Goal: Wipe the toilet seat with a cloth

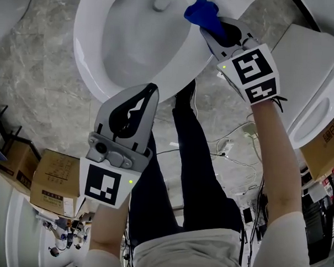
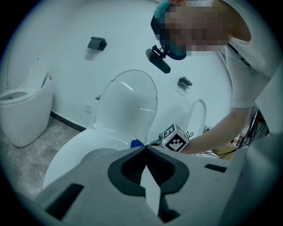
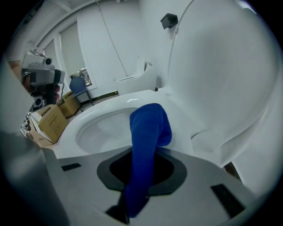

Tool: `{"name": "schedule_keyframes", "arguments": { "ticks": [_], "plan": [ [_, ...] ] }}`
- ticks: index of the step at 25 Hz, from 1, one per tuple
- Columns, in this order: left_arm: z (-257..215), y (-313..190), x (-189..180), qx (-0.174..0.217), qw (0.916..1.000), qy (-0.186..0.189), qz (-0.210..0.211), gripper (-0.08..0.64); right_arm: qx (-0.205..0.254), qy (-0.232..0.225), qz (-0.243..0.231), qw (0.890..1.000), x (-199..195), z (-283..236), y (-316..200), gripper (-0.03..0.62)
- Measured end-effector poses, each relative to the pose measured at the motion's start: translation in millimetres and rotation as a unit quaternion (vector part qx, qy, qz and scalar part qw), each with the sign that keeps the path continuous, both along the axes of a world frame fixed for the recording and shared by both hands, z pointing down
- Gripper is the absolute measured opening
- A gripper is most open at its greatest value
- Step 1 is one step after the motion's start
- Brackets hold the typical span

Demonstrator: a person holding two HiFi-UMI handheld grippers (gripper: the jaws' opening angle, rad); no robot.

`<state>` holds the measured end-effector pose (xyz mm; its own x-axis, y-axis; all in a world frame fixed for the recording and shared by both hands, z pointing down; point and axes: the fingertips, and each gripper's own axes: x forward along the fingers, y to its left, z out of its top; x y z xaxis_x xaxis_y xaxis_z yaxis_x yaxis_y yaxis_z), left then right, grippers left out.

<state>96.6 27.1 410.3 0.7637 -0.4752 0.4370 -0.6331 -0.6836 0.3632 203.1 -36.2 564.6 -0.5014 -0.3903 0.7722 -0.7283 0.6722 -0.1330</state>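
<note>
The white toilet seat point(image 1: 90, 49) rings the bowl at the top of the head view, with its lid point(image 2: 128, 103) raised. My right gripper point(image 1: 209, 28) is over the seat's right side, shut on a blue cloth point(image 1: 201, 11) whose free end rests against the seat rim. In the right gripper view the cloth point(image 3: 148, 126) runs up out of my right gripper point(image 3: 143, 152) and folds over onto the seat point(image 3: 185, 121). My left gripper point(image 1: 152, 91) hangs at the seat's front edge, shut and holding nothing. In its own view my left gripper point(image 2: 145, 149) has its jaws pressed together.
A second toilet point(image 1: 318, 98) stands to the right and another toilet point(image 2: 24, 110) by the wall. Cardboard boxes point(image 1: 49, 180) sit on the marble floor at the left. Cables point(image 1: 238, 155) lie beside the person's legs point(image 1: 193, 159).
</note>
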Motion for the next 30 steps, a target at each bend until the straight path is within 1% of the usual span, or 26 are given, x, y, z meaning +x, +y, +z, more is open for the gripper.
{"name": "schedule_keyframes", "arguments": {
  "ticks": [4, 10, 16, 23, 26, 30],
  "plan": [
    [1, -1, -1, 0.0, 1.0, -0.002, 0.005, 0.005, 0.008, 0.011, -0.006, 1.0, 4, -2, -4, 0.057],
    [1, -1, 0, -0.004, 1.0, -0.002, 0.003, 0.005, 0.013, 0.016, -0.005, 1.0, 8, -2, -8, 0.057],
    [-1, -2, 1, -0.003, 1.0, 0.004, 0.004, 0.005, 0.011, 0.015, 0.0, 1.0, 9, -2, -12, 0.057],
    [2, -1, -1, -0.007, 1.0, 0.001, 0.005, 0.005, 0.006, 0.011, 0.012, 1.0, 12, -1, -21, 0.057],
    [2, -3, -7, -0.008, 1.0, 0.002, 0.002, 0.005, 0.006, 0.015, 0.011, 1.0, 9, 0, -26, 0.057],
    [0, -3, -5, -0.007, 1.0, 0.003, 0.002, 0.004, 0.003, 0.021, 0.017, 1.0, 14, -1, -29, 0.057]
  ]
}}
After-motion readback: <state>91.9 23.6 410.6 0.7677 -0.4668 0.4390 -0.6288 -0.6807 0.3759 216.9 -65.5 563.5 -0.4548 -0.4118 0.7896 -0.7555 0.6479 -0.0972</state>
